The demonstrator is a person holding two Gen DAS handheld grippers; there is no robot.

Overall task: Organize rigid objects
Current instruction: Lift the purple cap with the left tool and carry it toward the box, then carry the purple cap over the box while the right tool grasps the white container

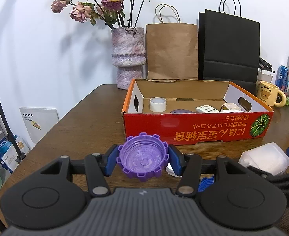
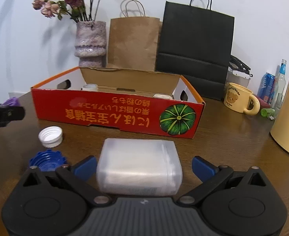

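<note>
My left gripper [image 1: 143, 160] is shut on a purple notched cap [image 1: 143, 157], held hollow side up just above the table, in front of the red cardboard box [image 1: 197, 129]. In the right wrist view, the right gripper [image 2: 143, 167] is open around a translucent white container [image 2: 138, 169] lying on the table; the left pad sits close to it and a gap shows at the right pad. A white cap [image 2: 50, 133] and a blue notched cap [image 2: 48, 160] lie to its left. Inside the box are a white tape roll [image 1: 157, 104], a white keypad device [image 1: 207, 109] and a purple lid [image 1: 181, 111].
Behind the box stand a vase of dried roses [image 1: 128, 57], a brown paper bag [image 1: 172, 51] and a black paper bag [image 1: 230, 47]. A yellow bear mug [image 2: 239, 98], a can, bottles and a cream jug [image 2: 288, 110] crowd the right side. The table's left edge [image 1: 52, 129] drops off.
</note>
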